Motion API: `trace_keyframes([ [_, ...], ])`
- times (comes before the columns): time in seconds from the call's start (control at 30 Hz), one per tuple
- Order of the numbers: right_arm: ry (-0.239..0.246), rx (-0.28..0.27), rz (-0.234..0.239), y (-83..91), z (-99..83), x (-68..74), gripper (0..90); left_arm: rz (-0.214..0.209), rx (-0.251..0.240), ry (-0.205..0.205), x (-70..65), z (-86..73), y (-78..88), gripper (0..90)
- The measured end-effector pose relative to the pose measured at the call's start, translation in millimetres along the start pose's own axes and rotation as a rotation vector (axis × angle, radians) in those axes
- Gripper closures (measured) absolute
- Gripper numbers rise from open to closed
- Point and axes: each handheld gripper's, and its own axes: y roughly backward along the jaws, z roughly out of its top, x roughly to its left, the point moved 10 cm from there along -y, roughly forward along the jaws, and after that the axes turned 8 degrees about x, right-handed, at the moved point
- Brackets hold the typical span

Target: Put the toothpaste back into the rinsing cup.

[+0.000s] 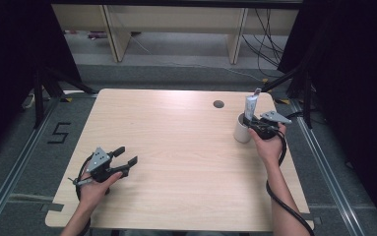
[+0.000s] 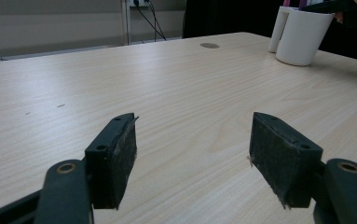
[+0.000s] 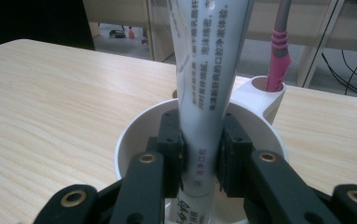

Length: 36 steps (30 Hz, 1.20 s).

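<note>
Tube [image 3: 203, 116] upright in cup [image 3: 134, 126] at table's [image 1: 176, 147] far right; toothbrush [image 3: 278, 60] in its side holder.

tube [image 3: 204, 93]: top cut off | toothbrush [image 3: 278, 51]: head cut off

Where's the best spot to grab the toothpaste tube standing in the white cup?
Grip the toothpaste tube on its flat faces just above the cup rim, coming from above. It stands upright with its lower end inside the cup, as the right claw holds it now.
</note>
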Motion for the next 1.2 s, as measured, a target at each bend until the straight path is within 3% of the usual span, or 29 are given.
trace_keyframes([
  [0.27, -0.003, 0.005, -0.005, 0.0, 0.6, -0.3, 73.8, -0.002, -0.002, 0.001, -0.2, 0.1, -0.1, 31.4],
  [0.33, -0.034, 0.011, -0.002, 0.7, -0.1, 1.6, 73.7, 0.001, 0.003, 0.001, 0.1, -0.2, 0.3, 31.3],
  [0.4, 0.0, -0.002, -0.004, 1.0, 1.5, -1.2, 73.6, 0.003, 0.004, 0.002, 0.2, -0.3, 0.4, 31.3],
  [0.43, -0.035, 0.005, 0.004, 1.5, 0.5, 1.5, 73.6, 0.0, 0.001, 0.001, -0.1, 0.0, 0.1, 31.3],
  [0.47, -0.001, 0.006, -0.012, 2.4, 0.8, -2.3, 73.5, -0.003, -0.001, 0.002, -0.3, 0.1, -0.1, 31.3],
  [0.57, -0.034, 0.015, 0.002, 3.6, -0.8, 0.4, 73.1, -0.001, 0.0, -0.001, -0.2, 0.0, 0.0, 31.3],
  [0.83, 0.004, -0.002, -0.005, 6.2, 1.4, -2.7, 72.5, 0.002, 0.007, 0.001, 0.1, -0.5, 0.6, 31.3],
  [1.1, -0.036, 0.008, 0.011, 8.4, -1.0, 2.7, 71.8, 0.001, 0.005, 0.003, 0.1, -0.4, 0.8, 31.3],
  [1.17, -0.028, 0.002, 0.01, 9.2, -0.1, 2.0, 71.1, 0.001, 0.006, 0.002, 0.1, -0.4, 0.7, 31.3],
  [1.2, 0.002, -0.009, -0.004, 9.1, 1.1, -1.2, 70.9, 0.002, 0.006, 0.002, 0.1, -0.4, 0.8, 31.3],
])
